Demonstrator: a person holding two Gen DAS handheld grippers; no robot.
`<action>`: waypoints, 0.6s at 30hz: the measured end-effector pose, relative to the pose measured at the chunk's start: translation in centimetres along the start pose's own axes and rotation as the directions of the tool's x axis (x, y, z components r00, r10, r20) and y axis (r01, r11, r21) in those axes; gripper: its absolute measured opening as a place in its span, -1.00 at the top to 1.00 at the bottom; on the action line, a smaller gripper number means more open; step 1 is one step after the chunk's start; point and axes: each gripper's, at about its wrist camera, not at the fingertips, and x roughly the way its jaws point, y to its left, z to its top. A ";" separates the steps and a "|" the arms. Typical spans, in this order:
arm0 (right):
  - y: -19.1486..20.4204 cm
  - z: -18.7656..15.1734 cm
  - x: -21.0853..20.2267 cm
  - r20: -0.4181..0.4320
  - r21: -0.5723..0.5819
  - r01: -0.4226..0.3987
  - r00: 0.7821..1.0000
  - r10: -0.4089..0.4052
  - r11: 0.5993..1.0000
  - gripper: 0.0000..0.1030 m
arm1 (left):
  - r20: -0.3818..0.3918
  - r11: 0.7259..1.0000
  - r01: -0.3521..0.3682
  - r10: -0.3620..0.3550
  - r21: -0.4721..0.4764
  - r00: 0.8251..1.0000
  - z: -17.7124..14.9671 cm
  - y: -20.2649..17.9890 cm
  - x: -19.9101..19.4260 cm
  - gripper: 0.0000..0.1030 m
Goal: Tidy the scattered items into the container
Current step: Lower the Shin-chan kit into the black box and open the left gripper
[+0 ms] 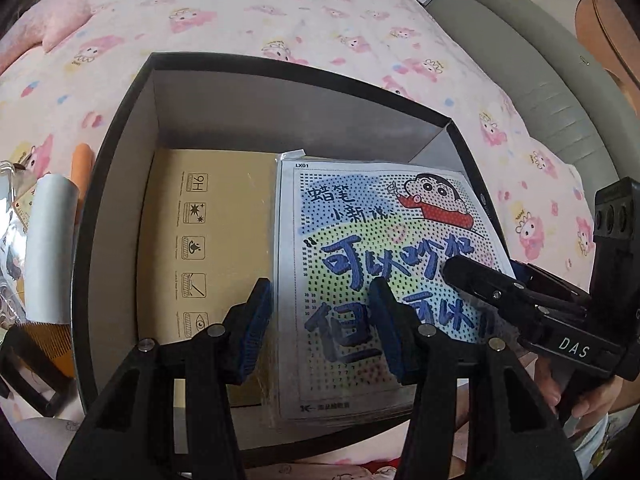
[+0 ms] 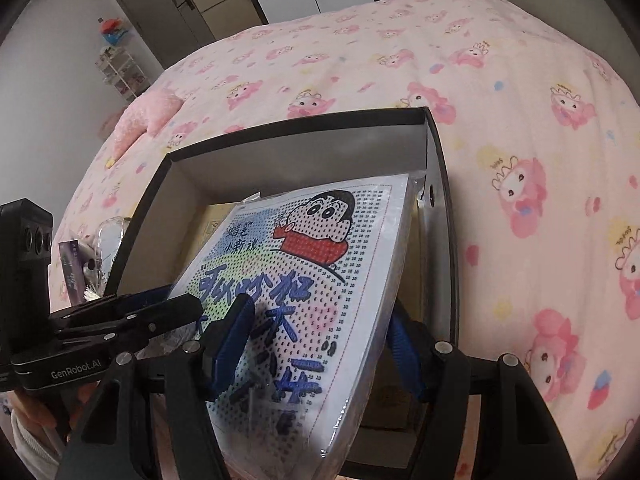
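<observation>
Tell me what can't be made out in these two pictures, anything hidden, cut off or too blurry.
- Items left of the box, left wrist view: white roll and clutter cut off by the frame edge.
- Tan carton in the box: right part hidden under the cartoon sheet.
- Right claw, right wrist view: the sheet covers one finger; whether it is gripped cannot be told.
- Small print on the sheet's bottom edge: too small to read.
</observation>
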 end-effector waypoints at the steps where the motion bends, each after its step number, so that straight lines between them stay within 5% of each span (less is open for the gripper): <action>1: -0.3 0.0 0.2 -0.008 0.008 0.000 1.000 0.000 1.000 -0.21 | -0.017 1.000 -0.007 0.008 0.002 1.000 0.0 0.0 0.3 0.02; 6: 0.6 -0.5 0.8 -0.032 -0.052 0.056 0.998 -0.057 0.997 -0.16 | -0.093 0.997 -0.039 0.045 0.062 0.995 0.2 -1.1 1.4 0.03; 12: 1.7 -0.8 0.8 0.012 -0.138 0.159 0.987 -0.159 0.978 -0.05 | -0.019 0.995 -0.097 0.098 0.021 0.995 1.0 -0.3 -0.2 0.03; 15: 2.2 -0.8 0.3 0.066 -0.180 0.229 0.973 -0.220 0.957 0.16 | -0.044 0.989 -0.148 0.147 -0.010 0.988 1.5 0.5 0.2 0.03; 18: 2.3 -0.8 0.8 0.039 -0.188 0.188 0.982 -0.184 0.964 0.17 | -0.087 0.987 -0.157 0.154 -0.028 0.984 2.1 1.6 0.3 -0.03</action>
